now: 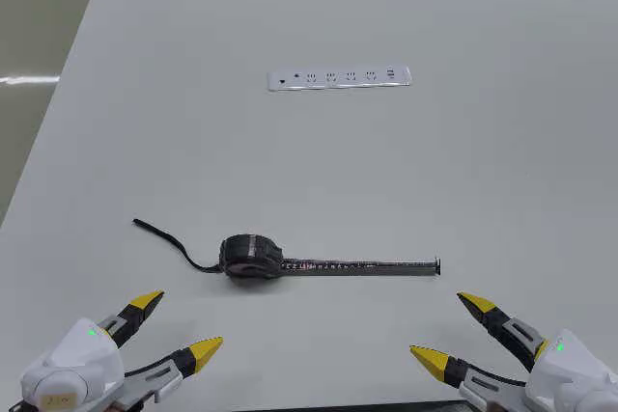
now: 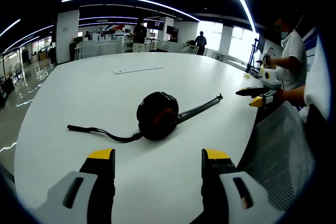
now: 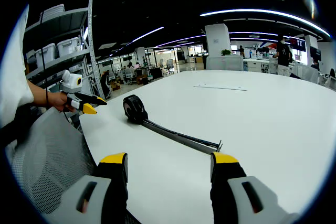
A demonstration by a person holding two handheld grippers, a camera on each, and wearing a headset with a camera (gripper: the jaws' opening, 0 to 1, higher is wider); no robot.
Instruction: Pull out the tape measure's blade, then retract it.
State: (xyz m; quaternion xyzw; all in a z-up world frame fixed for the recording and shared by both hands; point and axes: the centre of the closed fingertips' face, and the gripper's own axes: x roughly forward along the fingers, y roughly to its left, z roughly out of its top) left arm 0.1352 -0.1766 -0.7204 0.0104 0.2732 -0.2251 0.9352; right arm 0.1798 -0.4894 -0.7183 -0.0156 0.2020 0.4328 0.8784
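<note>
A black tape measure [image 1: 251, 257] lies on the white table, its blade [image 1: 362, 265] drawn out to the right and ending in a hook [image 1: 436, 263]. A black wrist strap [image 1: 169, 242] trails off to its left. My left gripper [image 1: 177, 326] is open near the front edge, below and left of the case [image 2: 157, 115]. My right gripper [image 1: 457, 328] is open too, below the blade's hook end [image 3: 219, 145]. Neither gripper touches the tape measure [image 3: 135, 108]. The right gripper [image 2: 252, 95] appears in the left gripper view, the left gripper [image 3: 86, 103] in the right gripper view.
A white power strip [image 1: 339, 77] lies further back on the table [image 1: 483, 171]. The table's left edge [image 1: 58, 103] runs along a grey floor. A mesh chair back [image 3: 47, 166] is close to the front edge. People stand in the office beyond.
</note>
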